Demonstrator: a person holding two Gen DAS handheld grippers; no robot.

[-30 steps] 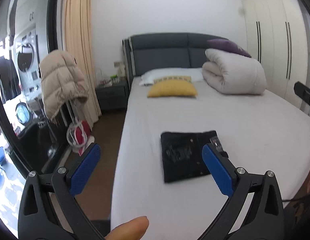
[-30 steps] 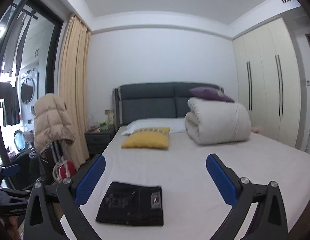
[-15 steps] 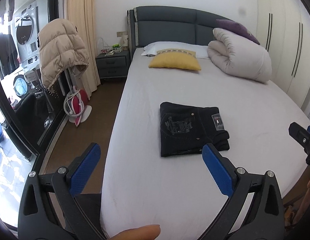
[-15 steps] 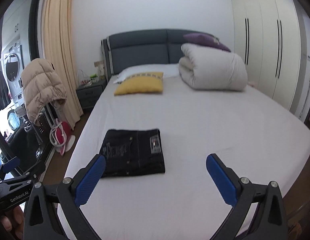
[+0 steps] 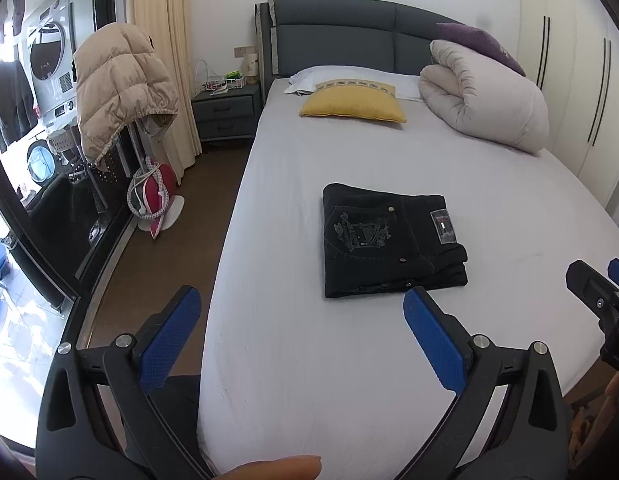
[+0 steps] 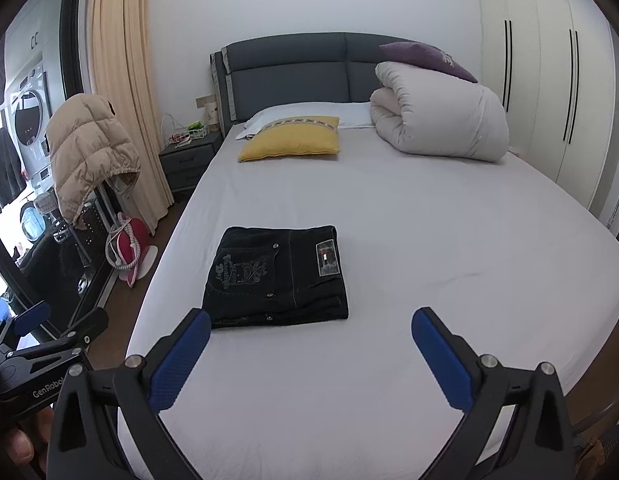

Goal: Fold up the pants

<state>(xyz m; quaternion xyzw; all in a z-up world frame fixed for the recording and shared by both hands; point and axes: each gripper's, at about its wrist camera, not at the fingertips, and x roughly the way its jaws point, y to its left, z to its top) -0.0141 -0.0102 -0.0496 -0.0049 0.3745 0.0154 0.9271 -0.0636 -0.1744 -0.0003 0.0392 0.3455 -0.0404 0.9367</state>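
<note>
Black pants lie folded in a flat rectangle on the white bed sheet, pocket embroidery and a label facing up. They also show in the right wrist view. My left gripper is open and empty, held above the bed's near edge, short of the pants. My right gripper is open and empty, just in front of the pants' near edge. The right gripper's body shows at the far right of the left wrist view. The left gripper shows at the lower left of the right wrist view.
A yellow pillow, a white pillow and a rolled white duvet lie at the bed's head. A nightstand, a beige jacket on a rack and a red item on the floor stand left. Wardrobes stand right.
Both grippers have tilted down and moved closer to the bed, so the folded pants sit higher and larger in view. Both stay open and empty.
</note>
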